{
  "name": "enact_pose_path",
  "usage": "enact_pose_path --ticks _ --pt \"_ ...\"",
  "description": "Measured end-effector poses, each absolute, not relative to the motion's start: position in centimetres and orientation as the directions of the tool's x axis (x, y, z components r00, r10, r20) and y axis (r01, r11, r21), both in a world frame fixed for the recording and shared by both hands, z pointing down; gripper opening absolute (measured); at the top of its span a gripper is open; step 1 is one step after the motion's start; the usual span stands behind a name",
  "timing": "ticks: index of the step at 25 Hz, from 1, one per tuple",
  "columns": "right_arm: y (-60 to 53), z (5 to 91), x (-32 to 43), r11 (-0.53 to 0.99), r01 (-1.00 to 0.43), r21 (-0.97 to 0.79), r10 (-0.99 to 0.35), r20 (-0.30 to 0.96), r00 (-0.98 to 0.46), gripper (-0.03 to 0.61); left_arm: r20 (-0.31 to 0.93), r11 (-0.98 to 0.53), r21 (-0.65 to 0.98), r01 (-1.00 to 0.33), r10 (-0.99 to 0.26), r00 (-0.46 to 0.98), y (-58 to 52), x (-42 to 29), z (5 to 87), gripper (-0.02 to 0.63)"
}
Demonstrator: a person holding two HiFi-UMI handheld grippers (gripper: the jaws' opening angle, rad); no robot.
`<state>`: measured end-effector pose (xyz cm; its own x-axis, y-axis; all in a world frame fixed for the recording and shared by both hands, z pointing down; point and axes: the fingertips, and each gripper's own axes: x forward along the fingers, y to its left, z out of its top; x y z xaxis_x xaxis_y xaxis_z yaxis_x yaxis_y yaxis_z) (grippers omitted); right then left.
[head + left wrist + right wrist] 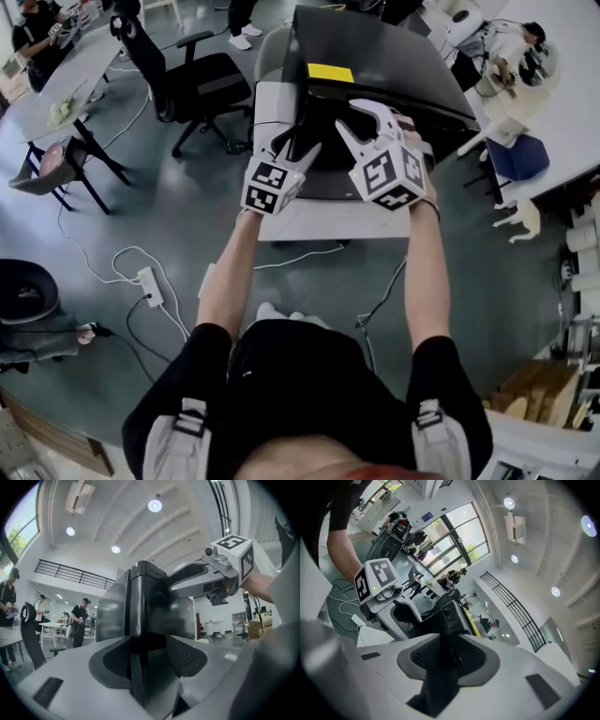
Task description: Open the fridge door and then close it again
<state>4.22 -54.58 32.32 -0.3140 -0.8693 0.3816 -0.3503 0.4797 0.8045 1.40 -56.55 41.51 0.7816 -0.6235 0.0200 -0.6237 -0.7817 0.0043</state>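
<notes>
A grey floor [169,225] is spreading across a wide workroom, where a black office chair [202,84] is standing beyond a low white bench [309,223]. The black fridge [375,56] is sitting on that bench, with a yellow label [330,72] showing on its top. The left gripper [292,155] is clamping a vertical dark edge at the fridge's front. The right gripper [349,117] is reaching over the top, its jaws pinching the fridge's upper edge close by.

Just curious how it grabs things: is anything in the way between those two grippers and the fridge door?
Nothing visible. The edge of the fridge door sits between the jaws of the left gripper and of the right gripper.
</notes>
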Motion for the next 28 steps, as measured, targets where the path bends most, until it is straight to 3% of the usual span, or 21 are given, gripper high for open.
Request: enact_pose_path --ticks 12,28 --pt "-54.2 32.0 4.3 0.458 -0.330 0.826 -0.876 0.356 -0.326 0.098 0.045 -0.776 0.040 -0.630 -0.628 0.777 -56.2 1.7 41.3 0.222" --pt "-41.9 32.3 5.7 0.493 -0.219 0.842 -0.790 0.327 -0.518 0.107 0.028 -0.657 0.010 -0.754 -0.753 0.657 -42.5 2.3 41.6 0.195"
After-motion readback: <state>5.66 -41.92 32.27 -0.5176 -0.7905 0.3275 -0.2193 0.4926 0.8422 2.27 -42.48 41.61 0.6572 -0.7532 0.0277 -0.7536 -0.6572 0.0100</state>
